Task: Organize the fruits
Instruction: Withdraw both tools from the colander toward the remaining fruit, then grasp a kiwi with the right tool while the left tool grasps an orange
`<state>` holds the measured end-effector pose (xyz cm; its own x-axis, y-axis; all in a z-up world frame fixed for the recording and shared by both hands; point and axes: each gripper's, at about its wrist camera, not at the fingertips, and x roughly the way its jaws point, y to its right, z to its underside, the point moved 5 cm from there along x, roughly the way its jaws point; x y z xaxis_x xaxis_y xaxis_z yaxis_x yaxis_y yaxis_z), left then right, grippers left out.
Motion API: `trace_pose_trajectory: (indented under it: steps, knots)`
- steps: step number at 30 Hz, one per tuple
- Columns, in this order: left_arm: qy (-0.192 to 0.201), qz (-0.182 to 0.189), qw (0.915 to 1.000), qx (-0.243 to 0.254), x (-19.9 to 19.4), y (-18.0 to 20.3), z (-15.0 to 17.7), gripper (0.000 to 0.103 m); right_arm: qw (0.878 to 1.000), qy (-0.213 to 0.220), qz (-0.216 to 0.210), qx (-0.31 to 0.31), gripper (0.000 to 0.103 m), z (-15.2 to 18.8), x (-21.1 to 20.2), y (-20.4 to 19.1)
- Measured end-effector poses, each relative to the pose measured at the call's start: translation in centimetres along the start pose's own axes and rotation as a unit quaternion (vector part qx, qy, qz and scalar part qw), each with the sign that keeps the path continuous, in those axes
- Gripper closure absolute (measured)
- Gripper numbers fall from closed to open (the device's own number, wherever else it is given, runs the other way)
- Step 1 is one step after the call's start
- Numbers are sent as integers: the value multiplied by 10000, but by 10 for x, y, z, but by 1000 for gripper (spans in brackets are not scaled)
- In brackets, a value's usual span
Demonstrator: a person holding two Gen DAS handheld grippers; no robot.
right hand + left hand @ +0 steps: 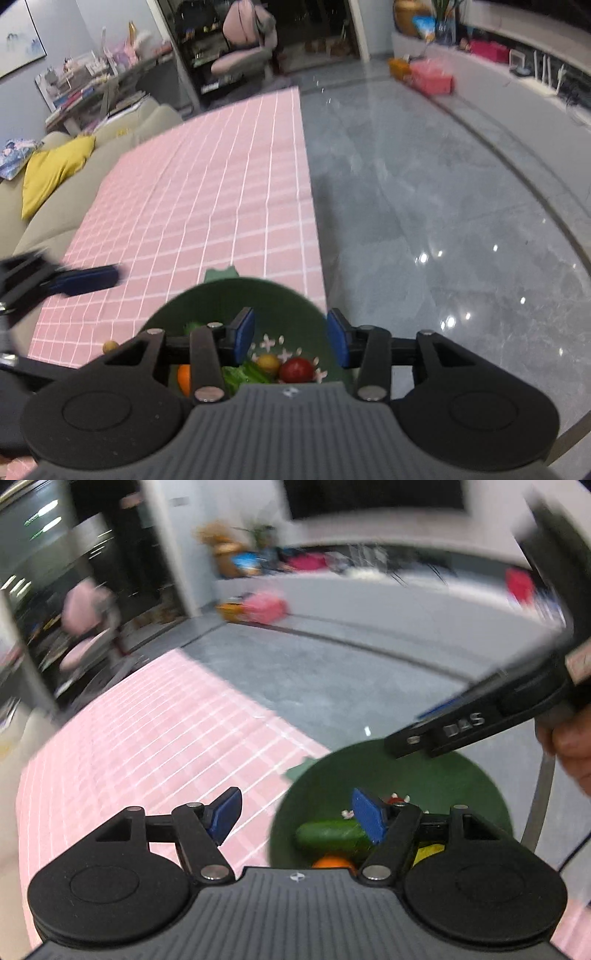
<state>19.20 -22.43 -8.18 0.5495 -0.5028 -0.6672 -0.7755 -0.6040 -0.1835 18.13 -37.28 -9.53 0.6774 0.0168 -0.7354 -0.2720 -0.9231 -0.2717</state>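
Living room, glossy grey floor.
Pink grid-checked cloth spread at centre; beige sofa with yellow cushion at nine o'clock; pink chair before dark shelving at twelve; low white ledge curving past two o'clock; ceiling-light glints at four.

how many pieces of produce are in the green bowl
At least 5 in the green bowl: cucumber on the left, orange nearest the camera, green leafy piece, small yellow fruit mid-bowl, red tomato right. Grippers may hide more.
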Motion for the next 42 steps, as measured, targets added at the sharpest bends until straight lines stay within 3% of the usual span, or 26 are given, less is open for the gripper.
trace_pose_trajectory:
  steps: [7,15,19,21,24,31,36,42]
  knots:
    - [-252,-460,9883,-1429,-74,-69,76,23,9992,307,-75,-259,62,16,-32,-18]
    - [-486,-883,9812,-1645,-124,-97,145,23,9937,663,-336,-841,62,60,-78,-78]
    - [-640,-1018,9750,-1867,-131,-103,176,23,9914,416,-511,-1127,62,107,-87,-114]
    - [-831,-960,9706,-2044,-125,-106,178,30,9890,170,-533,-1373,62,131,-84,-130]
    - [-624,-888,9706,-2150,-129,-112,177,29,9851,-125,-497,-1642,62,155,-71,-146]
    - [-481,-795,9625,-2549,-124,-128,186,29,9767,-178,-438,-2092,62,168,-42,-170]
    - [-539,-721,9658,-2433,-97,-121,183,26,9738,-154,-309,-2248,62,166,-18,-184]
    - [-418,-322,9789,-1976,-70,-107,167,26,9699,-122,-165,-2425,62,167,11,-193]
